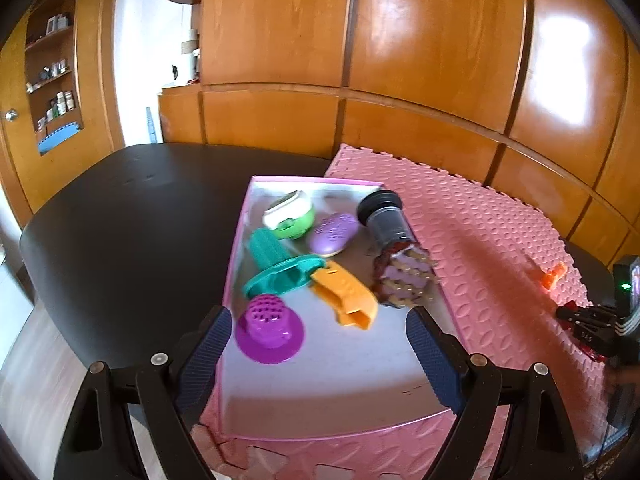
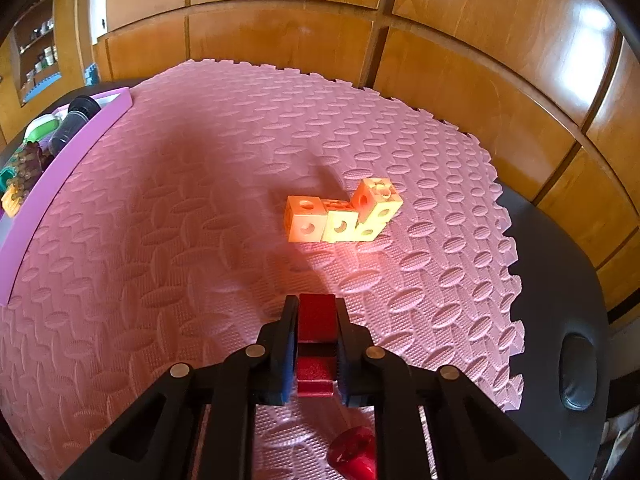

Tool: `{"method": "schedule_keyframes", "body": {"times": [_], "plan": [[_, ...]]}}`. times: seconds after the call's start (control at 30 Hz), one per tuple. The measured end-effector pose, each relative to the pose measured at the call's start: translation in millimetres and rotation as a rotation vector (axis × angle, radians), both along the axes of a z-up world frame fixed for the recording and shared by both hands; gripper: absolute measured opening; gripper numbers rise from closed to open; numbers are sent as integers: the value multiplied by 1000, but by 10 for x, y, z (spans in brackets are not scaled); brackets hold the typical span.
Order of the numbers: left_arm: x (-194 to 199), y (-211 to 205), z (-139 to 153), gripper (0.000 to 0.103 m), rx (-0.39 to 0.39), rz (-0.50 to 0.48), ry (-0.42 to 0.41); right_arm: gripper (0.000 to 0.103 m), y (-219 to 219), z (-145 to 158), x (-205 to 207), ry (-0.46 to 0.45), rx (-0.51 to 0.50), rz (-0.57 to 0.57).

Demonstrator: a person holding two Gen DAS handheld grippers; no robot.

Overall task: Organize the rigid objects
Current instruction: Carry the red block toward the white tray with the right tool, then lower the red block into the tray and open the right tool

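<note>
**Toys in the tray, one red block in the grip**

Toys lay in the pink tray (image 1: 240,240): a purple cup (image 1: 269,330), a teal piece (image 1: 280,276), an orange piece (image 1: 346,296) and a dark tube (image 1: 384,216). Over them hung the left gripper (image 1: 319,344), fingers spread wide and holding nothing. Further right, above the pink foam mat (image 2: 160,240), the right gripper (image 2: 316,320) pinched a red block (image 2: 317,320), short of the joined orange cubes (image 2: 344,216).

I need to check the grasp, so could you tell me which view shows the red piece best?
The right wrist view: the red piece sits close up, clamped in the right gripper. The left wrist view shows only a distant red sliver at that gripper.
</note>
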State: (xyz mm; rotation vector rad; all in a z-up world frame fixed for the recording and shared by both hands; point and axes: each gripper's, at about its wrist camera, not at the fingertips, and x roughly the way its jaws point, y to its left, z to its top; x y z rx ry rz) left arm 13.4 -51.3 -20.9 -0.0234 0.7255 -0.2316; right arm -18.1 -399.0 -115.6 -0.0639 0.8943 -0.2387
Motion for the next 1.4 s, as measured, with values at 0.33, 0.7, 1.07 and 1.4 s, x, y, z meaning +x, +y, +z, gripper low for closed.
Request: {"method": "schedule_keyframes", "body": {"times": [0.33, 0.7, 1.07, 1.4], "plan": [[30, 186, -90, 89, -19, 27, 26, 14, 160, 57, 32, 30, 99, -99], [32, 313, -123, 89, -43, 41, 31, 14, 578, 47, 78, 38, 205, -25], [19, 635, -171, 89, -69, 109, 41, 14, 1180, 407, 125, -61, 224, 129], [-8, 707, -166, 89, -82, 116, 36, 14, 1874, 723, 156, -134, 294, 297]]}}
